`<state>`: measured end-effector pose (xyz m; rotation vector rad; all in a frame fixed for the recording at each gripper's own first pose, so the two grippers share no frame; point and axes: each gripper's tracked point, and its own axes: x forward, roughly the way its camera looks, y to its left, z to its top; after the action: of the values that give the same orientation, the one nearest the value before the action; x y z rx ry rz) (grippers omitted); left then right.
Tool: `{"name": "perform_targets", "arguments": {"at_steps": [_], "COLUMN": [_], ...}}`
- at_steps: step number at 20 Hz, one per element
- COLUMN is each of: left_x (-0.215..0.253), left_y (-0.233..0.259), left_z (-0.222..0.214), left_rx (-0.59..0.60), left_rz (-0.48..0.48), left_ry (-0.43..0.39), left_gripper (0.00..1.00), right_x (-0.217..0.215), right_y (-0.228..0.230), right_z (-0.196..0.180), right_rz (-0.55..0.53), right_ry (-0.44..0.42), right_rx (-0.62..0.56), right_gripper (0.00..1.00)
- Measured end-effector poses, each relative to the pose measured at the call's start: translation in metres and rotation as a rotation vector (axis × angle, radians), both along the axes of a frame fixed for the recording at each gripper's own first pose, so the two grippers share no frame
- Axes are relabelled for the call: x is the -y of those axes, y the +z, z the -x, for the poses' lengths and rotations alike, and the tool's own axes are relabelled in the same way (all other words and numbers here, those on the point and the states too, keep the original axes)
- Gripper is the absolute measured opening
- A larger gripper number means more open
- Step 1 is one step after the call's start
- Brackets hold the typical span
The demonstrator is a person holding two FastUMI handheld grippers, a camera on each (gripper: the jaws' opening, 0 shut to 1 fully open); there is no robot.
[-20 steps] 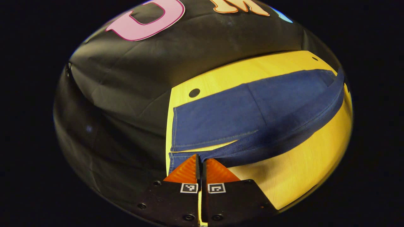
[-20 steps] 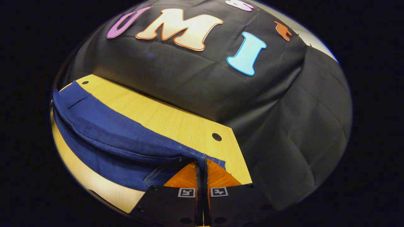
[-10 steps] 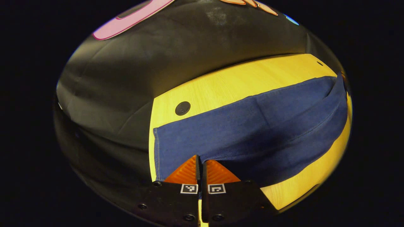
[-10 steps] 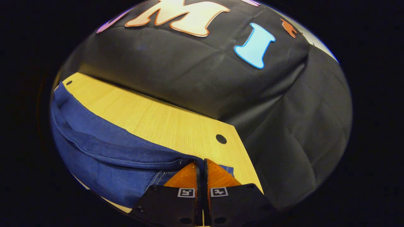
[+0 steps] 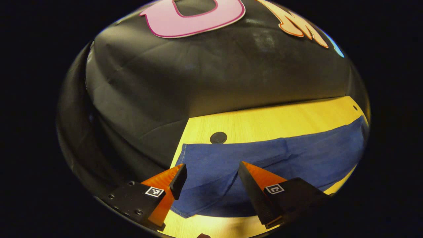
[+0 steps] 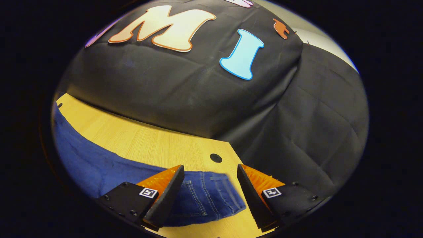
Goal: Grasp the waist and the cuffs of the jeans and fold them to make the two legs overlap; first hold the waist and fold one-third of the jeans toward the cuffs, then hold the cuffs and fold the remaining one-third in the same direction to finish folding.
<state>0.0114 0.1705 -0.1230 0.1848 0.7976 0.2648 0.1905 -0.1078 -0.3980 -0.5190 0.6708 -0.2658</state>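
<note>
Blue jeans (image 5: 264, 158) lie flat between both grippers' spread fingers (image 6: 165, 195).

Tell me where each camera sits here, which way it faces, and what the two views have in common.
Left gripper view: rides the left gripper, looking down along its open fingers at the cuff end of the jeans on the table.
Right gripper view: rides the right gripper, fingers open over the jeans' waist end.
Shared: the jeans, the table, the booth wall.
</note>
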Motion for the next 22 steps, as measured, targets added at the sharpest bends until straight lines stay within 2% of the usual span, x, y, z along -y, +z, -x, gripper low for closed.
{"name": "perform_targets", "arguments": {"at_steps": [3,5,9,10,11,14,19,22], "left_x": [0.019,0.033,0.06,0.068,0.077,0.089,0.107,0.112], "left_y": [0.018,0.037,0.072,0.08,0.086,0.099,0.106,0.114], "left_z": [0.009,0.017,0.042,0.047,0.055,0.077,0.113,0.131], "left_rx": [0.078,0.126,0.178,0.188,0.199,0.209,0.187,0.186], "left_rz": [0.079,0.105,0.061,0.054,0.053,0.04,-0.003,-0.019], "left_ry": [0.05,0.073,0.071,0.072,0.074,0.082,0.112,0.13], "left_gripper": [0.96,0.96,0.96,1.0,0.95,0.95,0.96,0.95], "right_x": [0.023,0.047,0.093,0.102,0.107,0.125,0.135,0.135], "right_y": [-0.004,-0.009,-0.029,-0.033,-0.039,-0.061,-0.104,-0.11], "right_z": [0.024,0.039,0.065,0.07,0.074,0.08,0.094,0.091], "right_rz": [-0.063,-0.12,-0.264,-0.292,-0.322,-0.389,-0.519,-0.586], "right_ry": [-0.039,-0.094,-0.223,-0.239,-0.258,-0.327,-0.438,-0.47], "right_rx": [-0.026,-0.035,-0.053,-0.053,-0.056,-0.086,-0.174,-0.147], "right_gripper": [0.99,1.0,1.0,1.0,1.0,1.0,1.0,0.99]}}
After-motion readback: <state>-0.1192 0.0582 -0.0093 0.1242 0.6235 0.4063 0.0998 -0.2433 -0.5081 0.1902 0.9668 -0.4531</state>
